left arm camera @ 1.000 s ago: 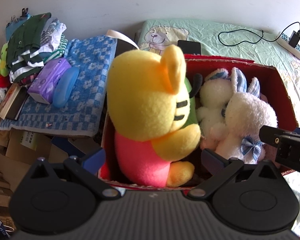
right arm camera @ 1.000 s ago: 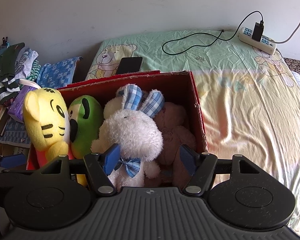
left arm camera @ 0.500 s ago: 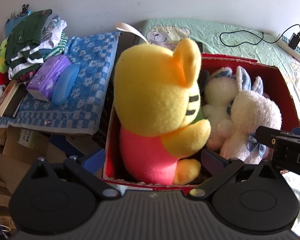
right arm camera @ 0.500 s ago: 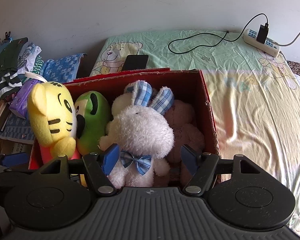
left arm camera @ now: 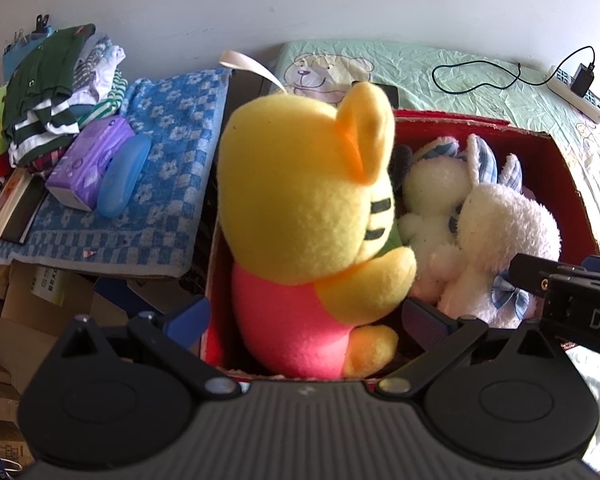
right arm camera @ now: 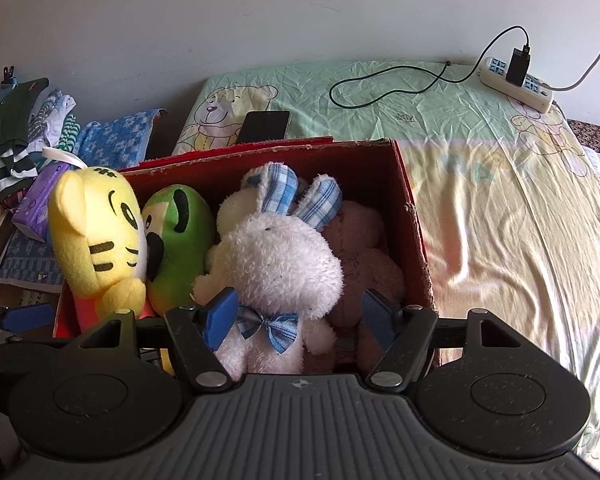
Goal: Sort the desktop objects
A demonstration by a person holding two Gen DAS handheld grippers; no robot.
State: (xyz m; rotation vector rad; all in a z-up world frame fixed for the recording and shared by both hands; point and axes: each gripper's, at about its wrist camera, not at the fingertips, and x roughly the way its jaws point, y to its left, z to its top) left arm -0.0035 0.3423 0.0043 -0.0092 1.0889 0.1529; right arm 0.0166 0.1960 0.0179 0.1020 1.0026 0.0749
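Observation:
A red cardboard box [right arm camera: 408, 216] [left arm camera: 564, 168] on the bed holds several plush toys. A yellow tiger toy [left arm camera: 308, 216] [right arm camera: 96, 236] in pink clothes sits at its left end, next to a green parrot toy [right arm camera: 180, 240], a white rabbit [right arm camera: 276, 268] [left arm camera: 504, 240] with checked blue ears and a pinkish bear [right arm camera: 364, 256]. My left gripper [left arm camera: 306, 318] is open, its fingers on either side of the tiger's lower body without gripping it. My right gripper [right arm camera: 300, 316] is open, just in front of the rabbit. The right gripper's body shows at the right edge of the left wrist view [left arm camera: 580, 308].
A blue checked towel [left arm camera: 172, 184] left of the box carries a purple tissue pack [left arm camera: 88, 164], a blue case [left arm camera: 124, 176] and folded clothes [left arm camera: 52, 92]. Cardboard boxes [left arm camera: 32, 296] lie below it. A phone [right arm camera: 266, 126], a black cable [right arm camera: 400, 84] and a power strip [right arm camera: 516, 84] lie on the bed sheet.
Both cameras have pulled back slightly from the box, so the toys sit a little lower and farther in view. The tiger stays in the box. Both grippers stay open.

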